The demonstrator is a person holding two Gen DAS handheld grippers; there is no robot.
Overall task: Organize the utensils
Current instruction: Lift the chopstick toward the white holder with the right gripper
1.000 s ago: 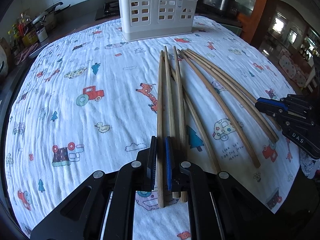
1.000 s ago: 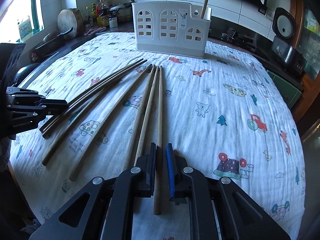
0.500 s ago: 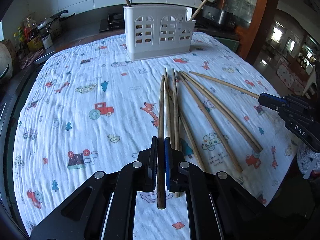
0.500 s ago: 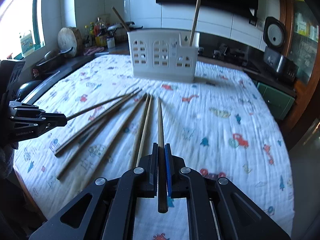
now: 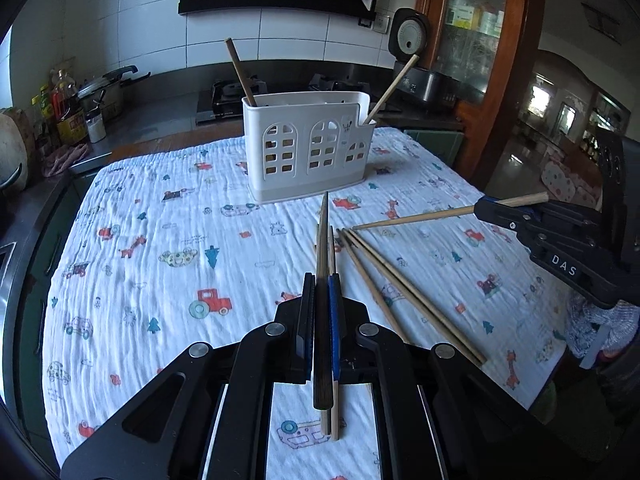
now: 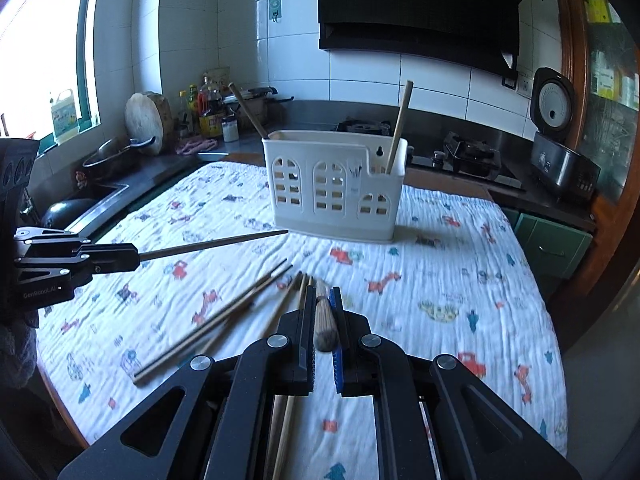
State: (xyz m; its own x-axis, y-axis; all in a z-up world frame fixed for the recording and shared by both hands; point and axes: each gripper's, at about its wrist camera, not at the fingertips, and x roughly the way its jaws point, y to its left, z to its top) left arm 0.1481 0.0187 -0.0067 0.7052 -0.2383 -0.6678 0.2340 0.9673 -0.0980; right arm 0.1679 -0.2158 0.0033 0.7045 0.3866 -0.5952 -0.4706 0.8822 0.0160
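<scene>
My left gripper [image 5: 320,304] is shut on a dark wooden chopstick [image 5: 322,280] and holds it above the table, tip toward the white utensil holder [image 5: 306,144]. My right gripper [image 6: 323,312] is shut on a lighter chopstick [image 6: 325,320], raised and pointing forward; it shows in the left wrist view [image 5: 420,218]. The holder [image 6: 336,188] holds one dark chopstick at its left end [image 5: 240,72] and one light chopstick at its right end [image 5: 392,88]. Several chopsticks [image 5: 396,292] lie loose on the cloth.
The table is covered by a white cloth with cartoon prints [image 5: 160,260]. A counter with bottles and pots [image 5: 80,108] runs behind it, with a stove [image 6: 468,152] and a rice cooker [image 6: 560,148]. The table edge drops off at right [image 5: 552,360].
Both grippers have closed on one chopstick each and lifted them off the cloth. Both have tilted up, so the holder and back wall now fill the view.
</scene>
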